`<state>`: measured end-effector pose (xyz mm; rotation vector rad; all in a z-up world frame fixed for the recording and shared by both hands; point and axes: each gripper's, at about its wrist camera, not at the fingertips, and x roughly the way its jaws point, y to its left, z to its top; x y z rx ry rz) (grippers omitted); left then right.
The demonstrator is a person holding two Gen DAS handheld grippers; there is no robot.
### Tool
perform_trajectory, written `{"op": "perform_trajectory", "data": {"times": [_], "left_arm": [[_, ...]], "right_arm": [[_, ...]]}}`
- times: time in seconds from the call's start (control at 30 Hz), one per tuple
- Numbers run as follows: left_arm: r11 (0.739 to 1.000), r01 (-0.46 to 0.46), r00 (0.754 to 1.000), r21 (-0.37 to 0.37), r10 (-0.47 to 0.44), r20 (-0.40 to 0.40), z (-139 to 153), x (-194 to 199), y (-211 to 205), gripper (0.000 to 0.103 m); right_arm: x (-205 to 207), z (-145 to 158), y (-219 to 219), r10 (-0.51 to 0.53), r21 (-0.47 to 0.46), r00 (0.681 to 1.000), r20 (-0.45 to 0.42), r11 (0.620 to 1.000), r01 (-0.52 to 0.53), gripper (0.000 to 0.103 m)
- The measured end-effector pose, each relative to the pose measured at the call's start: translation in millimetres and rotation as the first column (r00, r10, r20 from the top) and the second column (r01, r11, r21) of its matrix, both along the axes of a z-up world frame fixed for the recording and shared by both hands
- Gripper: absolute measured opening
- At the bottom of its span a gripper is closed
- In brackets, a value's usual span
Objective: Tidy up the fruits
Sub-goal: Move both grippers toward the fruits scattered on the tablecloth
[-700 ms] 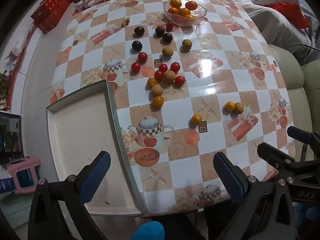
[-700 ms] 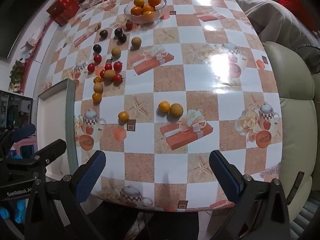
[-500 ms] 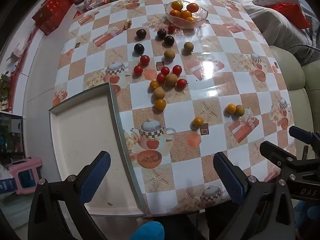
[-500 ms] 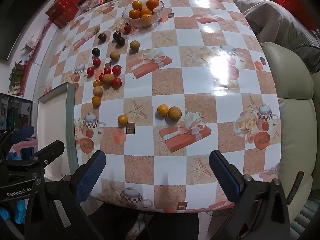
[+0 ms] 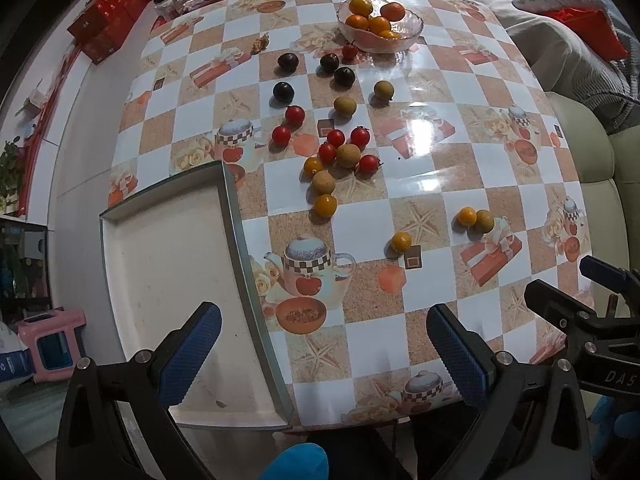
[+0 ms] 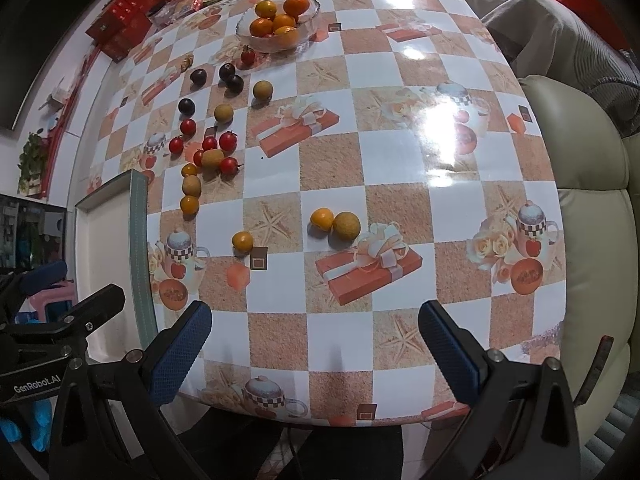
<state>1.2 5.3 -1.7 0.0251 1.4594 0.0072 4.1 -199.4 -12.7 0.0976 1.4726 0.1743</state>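
White and bare, the tray (image 5: 168, 280) is sitting at the left edge of the bench (image 5: 400, 344), and the left claw (image 5: 320, 356) is hovering over its near corner with jaws spread wide and nothing between them. To the right, the right claw (image 6: 316, 352) is hanging over the near bench edge, equally wide and gripping nothing. No fruit is being held, so the sorting is judged to be just starting; the next move is likely calling for a reach forward to the nearest loose piece, the orange tomato (image 6: 242, 241), then a gentle closing on its round, rolling skin. Loose on the cloth are lying four dark plums (image 5: 283, 91), seven red cherry tomatoes (image 5: 335, 137), four orange tomatoes, and five tan longans (image 5: 348, 155). At the far side, the glass bowl (image 5: 400, 42) is holding about five oranges (image 5: 379, 24)
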Motion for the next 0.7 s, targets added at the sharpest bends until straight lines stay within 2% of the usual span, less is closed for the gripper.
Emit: {"op": "perform_trajectory", "data": {"times": [0.13,0.23,0.3,0.37,0.47,0.53,0.7], "left_arm": [[1.000,-0.001,1.000,-0.008,0.001,-0.005,-1.8,0.6,0.9,0.103],[0.999,-0.013,0.999,-0.049,0.011,-0.038,-5.8,0.8,2.4,0.103],[0.995,-0.021,0.996,-0.098,0.012,-0.086,-8.7,1.9,2.3,0.103],[0.996,-0.027,0.994,-0.087,0.017,-0.107,-11.7,1.3,1.9,0.103],[0.998,-0.029,0.995,-0.062,0.023,-0.096,-16.8,1.0,1.8,0.103],[0.997,-0.027,0.997,-0.065,0.023,-0.075,-21.4,2.1,2.5,0.103],[0.998,-0.016,0.996,-0.068,0.010,-0.085,-38.0,4.4,-0.3,0.103]], "right_arm": [[-0.4,-3.2,-1.6,-0.007,0.000,1.000,-0.003,1.000,0.007,0.103],[-0.6,-5.3,-1.8,-0.008,0.002,1.000,-0.007,1.000,0.008,0.103],[-1.1,-7.9,-2.5,-0.008,0.003,1.000,-0.014,1.000,0.008,0.103],[-2.3,-11.4,-4.3,-0.012,0.003,1.000,-0.021,1.000,0.012,0.103],[-3.3,-17.5,-8.5,-0.018,0.004,0.999,-0.036,1.000,0.019,0.103],[-4.4,-21.8,-11.3,-0.022,0.000,0.999,-0.045,1.000,0.022,0.103],[-8.0,-37.1,-21.6,-0.034,-0.015,0.997,-0.073,0.999,0.033,0.103]]}}
